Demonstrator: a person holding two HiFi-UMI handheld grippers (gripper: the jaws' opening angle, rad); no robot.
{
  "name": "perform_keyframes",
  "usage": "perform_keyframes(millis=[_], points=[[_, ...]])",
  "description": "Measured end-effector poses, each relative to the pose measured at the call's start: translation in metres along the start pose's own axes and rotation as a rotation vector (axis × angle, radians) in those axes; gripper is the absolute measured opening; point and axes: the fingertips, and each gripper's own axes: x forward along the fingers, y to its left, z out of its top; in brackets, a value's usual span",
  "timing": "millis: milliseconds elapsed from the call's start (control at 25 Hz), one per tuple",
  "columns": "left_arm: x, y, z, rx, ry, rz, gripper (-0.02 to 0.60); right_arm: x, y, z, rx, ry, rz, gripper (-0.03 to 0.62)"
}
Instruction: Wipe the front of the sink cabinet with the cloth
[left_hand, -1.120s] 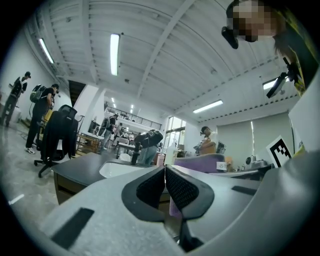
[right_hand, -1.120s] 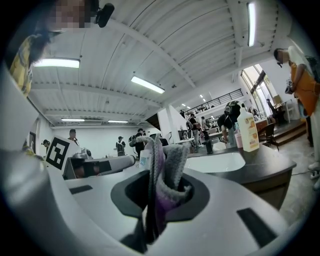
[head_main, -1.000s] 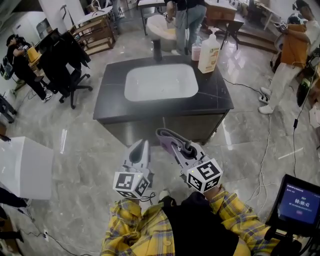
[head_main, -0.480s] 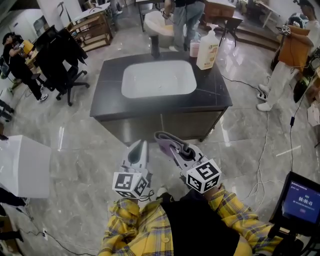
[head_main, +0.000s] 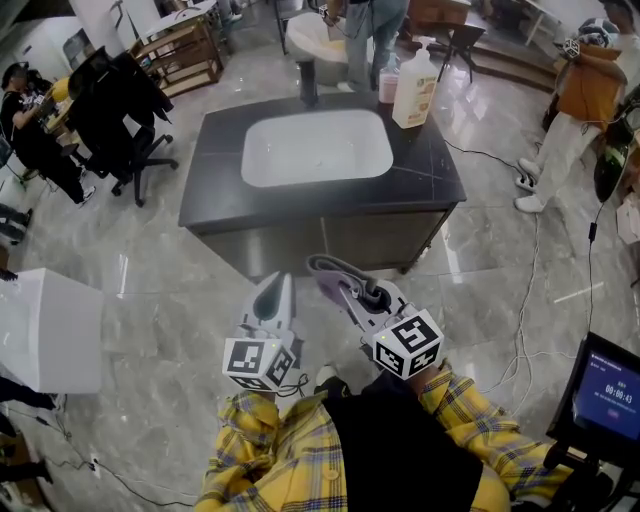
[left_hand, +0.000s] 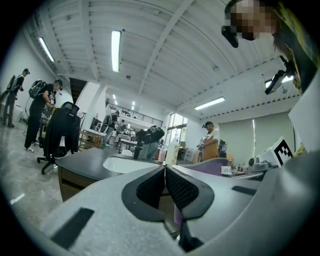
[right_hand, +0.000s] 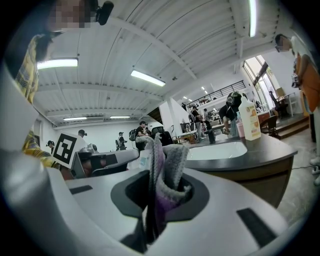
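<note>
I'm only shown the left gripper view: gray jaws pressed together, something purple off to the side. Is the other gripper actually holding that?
Observer: Yes. The right gripper is shut on a purple-gray cloth.
Operator: Is it touching the cabinet?
Observer: No. The right gripper view shows the cabinet front well beyond the cloth.
Operator: Anything further right?
Observer: A lit screen, in the head view's lower right corner.

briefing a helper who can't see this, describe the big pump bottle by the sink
Find the dark-topped sink cabinet with the white basin. At its far right corner, the pump bottle is the taller, cream one, right of a shorter pink bottle.
</note>
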Motion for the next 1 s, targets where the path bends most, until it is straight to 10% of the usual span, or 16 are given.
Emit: perform_keyframes(millis=[1000], points=[[-0.006,-0.004,-0.002,-0.005,0.012,-0.005,0.006,-0.007,0.003,-0.003,0.025,-0.007,-0.02,0.043]])
